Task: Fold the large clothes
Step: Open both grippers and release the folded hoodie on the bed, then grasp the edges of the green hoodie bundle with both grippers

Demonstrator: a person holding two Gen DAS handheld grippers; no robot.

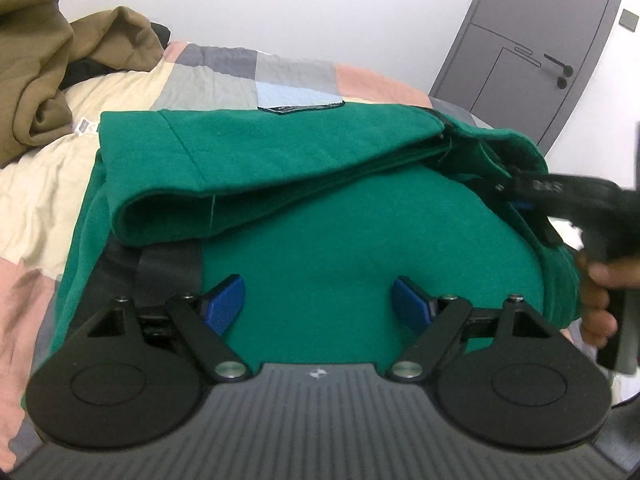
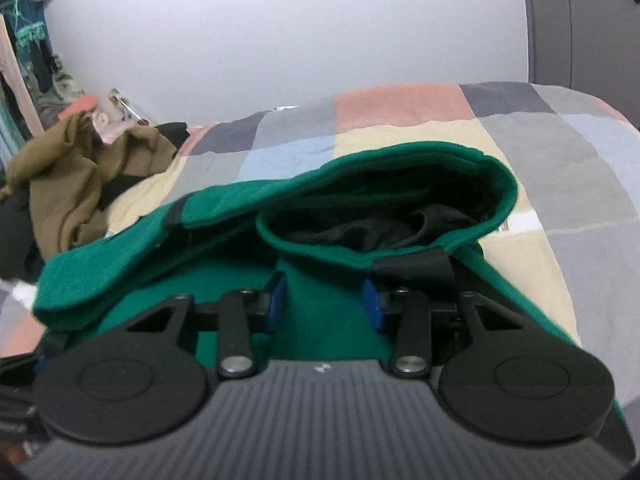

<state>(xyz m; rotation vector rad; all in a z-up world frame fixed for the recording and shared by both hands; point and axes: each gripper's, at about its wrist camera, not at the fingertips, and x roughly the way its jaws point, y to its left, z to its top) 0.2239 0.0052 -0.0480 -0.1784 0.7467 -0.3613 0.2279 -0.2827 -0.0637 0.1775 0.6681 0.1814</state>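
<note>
On patchwork bedspread point(image 1: 224, 76): green garment point(image 1: 320, 216), label unreadable; left hand-held gripper point(image 1: 316, 300) released, right point(image 2: 326, 300) grasping garment.

Soft even light, fisheye bending, blurred edges

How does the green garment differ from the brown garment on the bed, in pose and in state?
The green garment lies partly folded in flat layers in front of both grippers; the brown garment lies crumpled in a heap at the far side. The green garment has black trim; the brown garment looks plain. The right gripper has green cloth between its pads; nothing touches the brown garment. Both rest on the patchwork bedcover.
</note>
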